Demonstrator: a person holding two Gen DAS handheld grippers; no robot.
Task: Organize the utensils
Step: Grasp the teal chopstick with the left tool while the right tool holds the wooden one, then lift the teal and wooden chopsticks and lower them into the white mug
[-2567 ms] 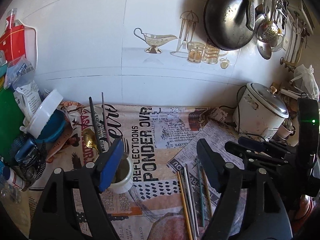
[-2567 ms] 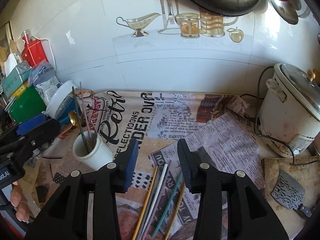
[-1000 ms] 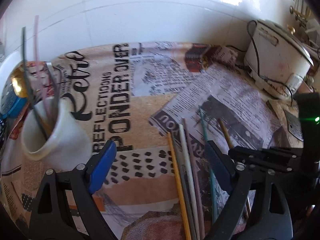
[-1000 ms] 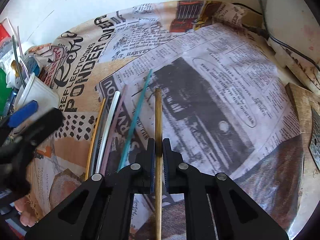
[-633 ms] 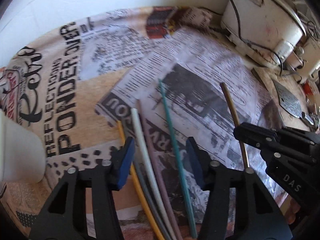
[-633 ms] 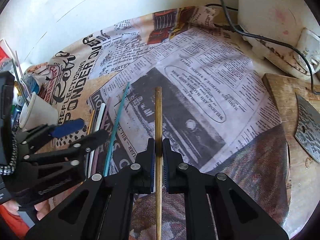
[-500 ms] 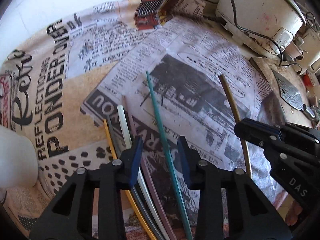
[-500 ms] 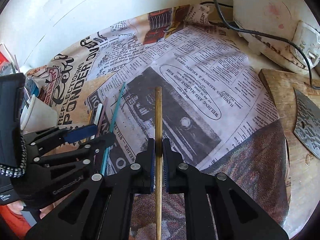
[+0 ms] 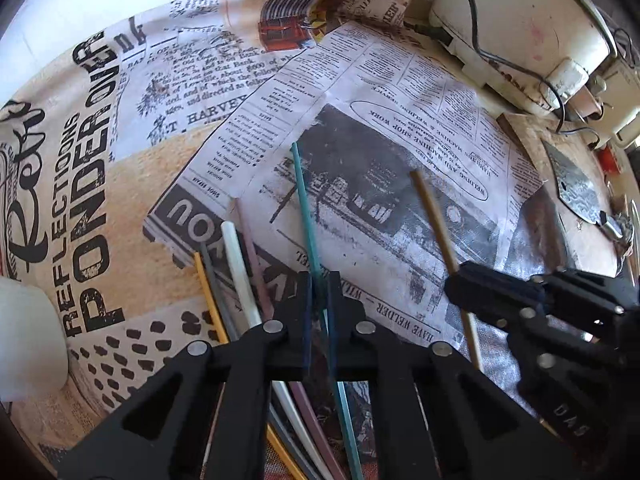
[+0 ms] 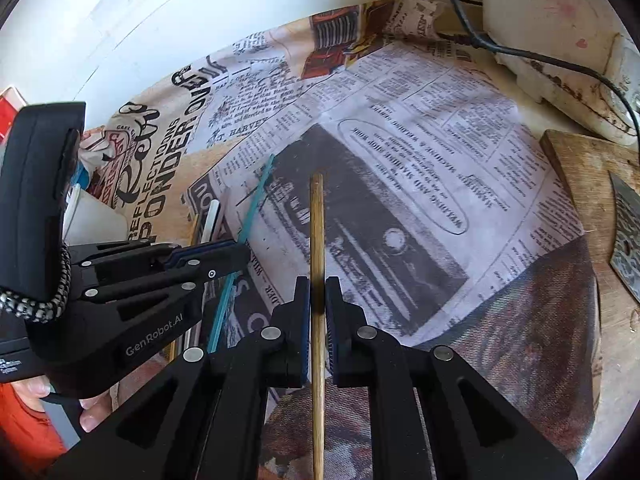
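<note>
While my left tongs [image 9: 319, 300] pinch the green stick [image 9: 306, 216] and my right tongs [image 10: 317, 300] pinch the brown stick [image 10: 317, 232], both sticks lie on the newspaper-covered table [image 9: 400, 128]. Thin sticks could slip out if I lift fast.
</note>
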